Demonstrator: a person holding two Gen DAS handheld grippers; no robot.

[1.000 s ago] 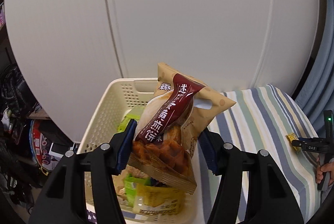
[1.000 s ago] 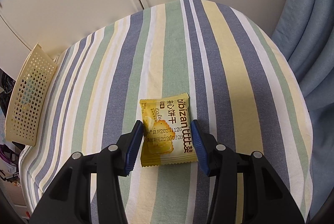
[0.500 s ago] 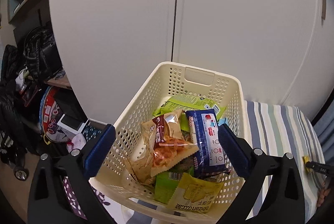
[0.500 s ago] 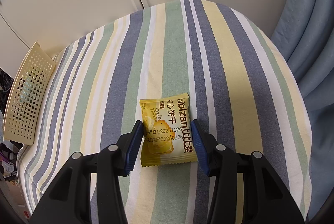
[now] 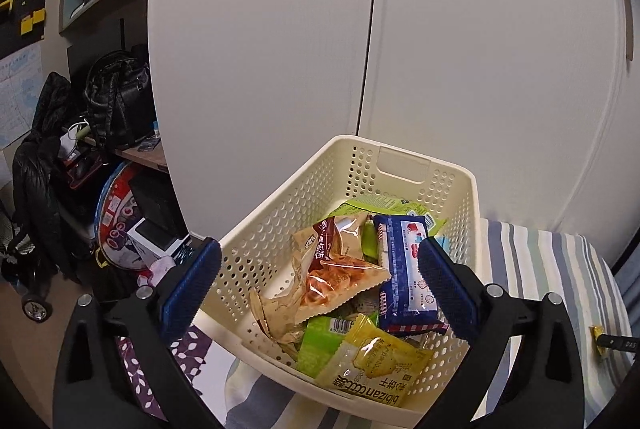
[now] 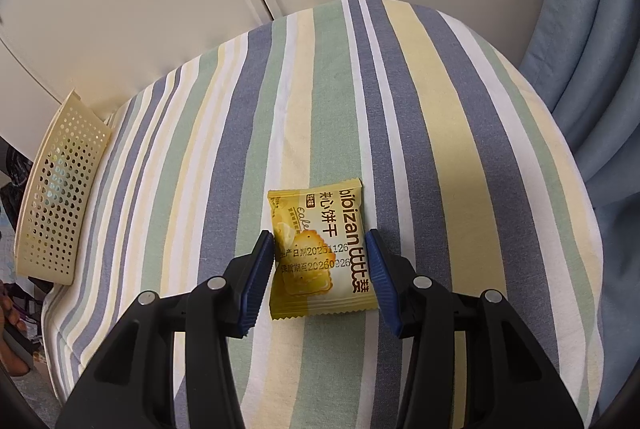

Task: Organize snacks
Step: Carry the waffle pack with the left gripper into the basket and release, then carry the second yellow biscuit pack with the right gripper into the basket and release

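I read the left gripper [image 5: 318, 287] first: its jaws stand wide apart and hold nothing, hanging above the cream basket [image 5: 474, 197]. The basket sits at the left end of the striped table [image 6: 440, 101] and already contains several snacks, among them a brown waffle pack [image 5: 340, 269], a blue biscuit pack [image 5: 406, 277] and a yellow cracker pack [image 5: 376, 365] at the near wall.

On the right, the right gripper [image 6: 320, 269] is lowered over the one loose snack, a yellow biscuit packet [image 6: 320, 249] lying flat on the cloth, well apart from the basket. Its jaws are partly open and bracket the packet's two long edges; I judge that they are not yet pressing it.

Risk assessment:
- The packet is flat and slick. If the jaws shut too high, they may buckle it or skid over the film.
- If the jaws shut too low, they may pinch the cloth and drag it.
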